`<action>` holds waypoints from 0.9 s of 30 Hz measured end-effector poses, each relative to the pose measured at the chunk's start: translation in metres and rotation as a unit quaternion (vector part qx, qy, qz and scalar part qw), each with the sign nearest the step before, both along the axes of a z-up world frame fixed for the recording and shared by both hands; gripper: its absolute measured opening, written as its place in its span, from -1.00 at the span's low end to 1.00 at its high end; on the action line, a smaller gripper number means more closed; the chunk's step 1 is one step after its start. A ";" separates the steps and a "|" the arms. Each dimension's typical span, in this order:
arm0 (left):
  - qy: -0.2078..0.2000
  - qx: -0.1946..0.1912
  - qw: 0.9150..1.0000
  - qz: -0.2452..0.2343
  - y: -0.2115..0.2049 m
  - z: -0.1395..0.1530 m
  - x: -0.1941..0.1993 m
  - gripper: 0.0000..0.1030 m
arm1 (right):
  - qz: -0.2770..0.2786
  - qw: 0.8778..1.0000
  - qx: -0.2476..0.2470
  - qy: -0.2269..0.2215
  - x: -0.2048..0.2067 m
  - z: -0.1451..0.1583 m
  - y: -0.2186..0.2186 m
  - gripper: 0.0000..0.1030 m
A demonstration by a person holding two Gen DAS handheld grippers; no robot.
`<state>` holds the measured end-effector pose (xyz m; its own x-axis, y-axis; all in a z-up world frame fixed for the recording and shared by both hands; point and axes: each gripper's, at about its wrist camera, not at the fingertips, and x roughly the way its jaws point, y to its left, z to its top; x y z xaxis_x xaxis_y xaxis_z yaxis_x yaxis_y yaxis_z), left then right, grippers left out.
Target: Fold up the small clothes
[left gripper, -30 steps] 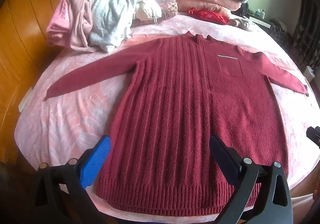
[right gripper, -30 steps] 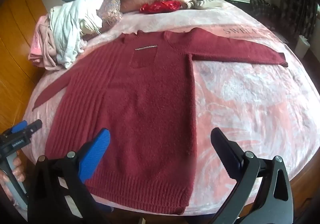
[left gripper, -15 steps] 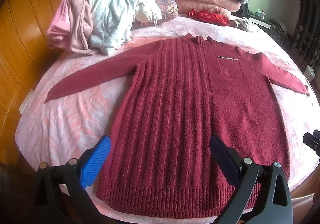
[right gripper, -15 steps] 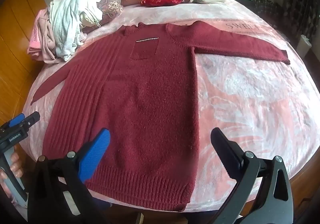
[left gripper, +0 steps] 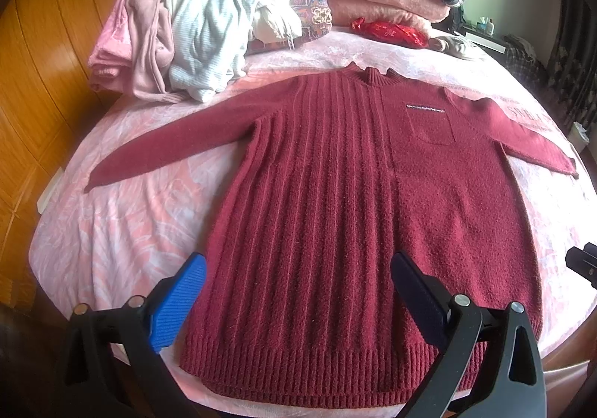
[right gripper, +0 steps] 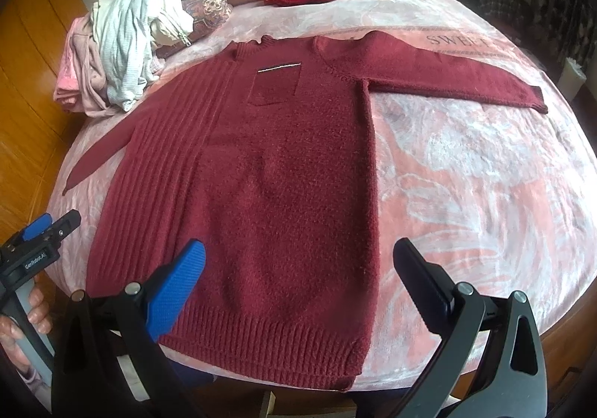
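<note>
The sweater (left gripper: 358, 201) lies flat and face up on the bed (left gripper: 123, 228), both sleeves spread outward, its hem at the near edge and its collar pointing away from you. Your left gripper (left gripper: 298, 291) hovers above the sweater's hem, jaws wide apart and holding nothing. Your right gripper (right gripper: 298, 280) hovers above the sweater's right lower corner, likewise spread wide and empty. Beyond the sweater's left sleeve sits a pile of clothes (left gripper: 194, 45); beyond its collar lie folded pink blankets (left gripper: 377, 0) and a red bag (left gripper: 388, 32).
</note>
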<state>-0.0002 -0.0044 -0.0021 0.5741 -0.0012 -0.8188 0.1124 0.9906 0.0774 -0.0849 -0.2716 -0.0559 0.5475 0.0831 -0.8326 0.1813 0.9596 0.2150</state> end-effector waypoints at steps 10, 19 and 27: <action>0.001 0.000 1.000 0.001 0.001 -0.001 0.000 0.93 | -0.007 1.000 0.010 0.010 0.001 -0.003 -0.004 0.95; 0.000 0.000 1.000 0.001 0.000 -0.002 0.000 0.93 | -0.002 1.000 0.002 0.004 0.000 -0.002 -0.002 0.95; 0.000 0.001 1.000 0.001 0.000 -0.002 0.000 0.93 | 0.001 1.000 -0.002 0.000 0.000 0.000 -0.002 0.95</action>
<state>-0.0001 -0.0041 -0.0040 0.5744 0.0011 -0.8186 0.1101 0.9908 0.0787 -0.0853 -0.2740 -0.0555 0.5476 0.0805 -0.8328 0.1801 0.9607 0.2113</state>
